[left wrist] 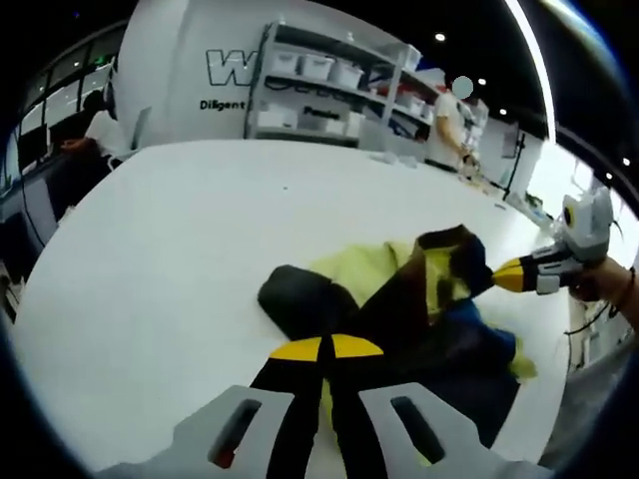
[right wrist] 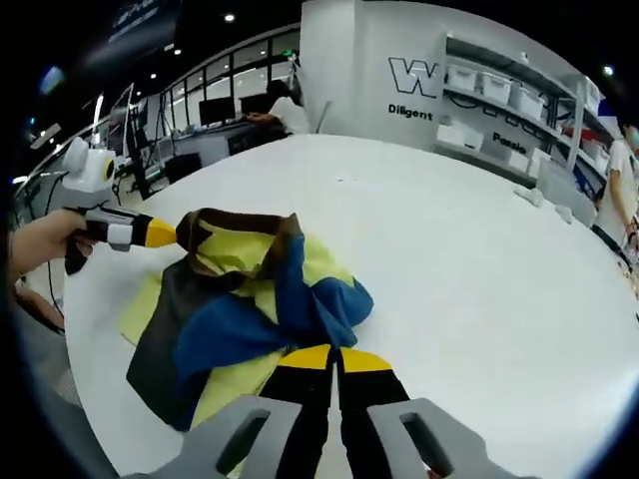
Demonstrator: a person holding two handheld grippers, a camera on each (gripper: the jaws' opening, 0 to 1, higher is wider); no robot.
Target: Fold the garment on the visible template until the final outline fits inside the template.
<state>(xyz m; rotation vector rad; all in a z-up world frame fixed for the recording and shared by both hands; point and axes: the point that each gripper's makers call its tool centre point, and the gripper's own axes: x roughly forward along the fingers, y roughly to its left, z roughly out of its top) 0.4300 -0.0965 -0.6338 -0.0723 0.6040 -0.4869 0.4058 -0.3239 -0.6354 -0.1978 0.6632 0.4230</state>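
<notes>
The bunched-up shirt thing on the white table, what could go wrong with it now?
1. Both claws look shut on the garment, the left claw at its brown edge and the right claw near the blue part. Pulling apart could drag the whole heap instead of opening it.
2. The garment lies near the table edge by the person's hand, so a tug that way might slide it off.
3. It is crumpled, so folding now could trap wrinkles.
</notes>
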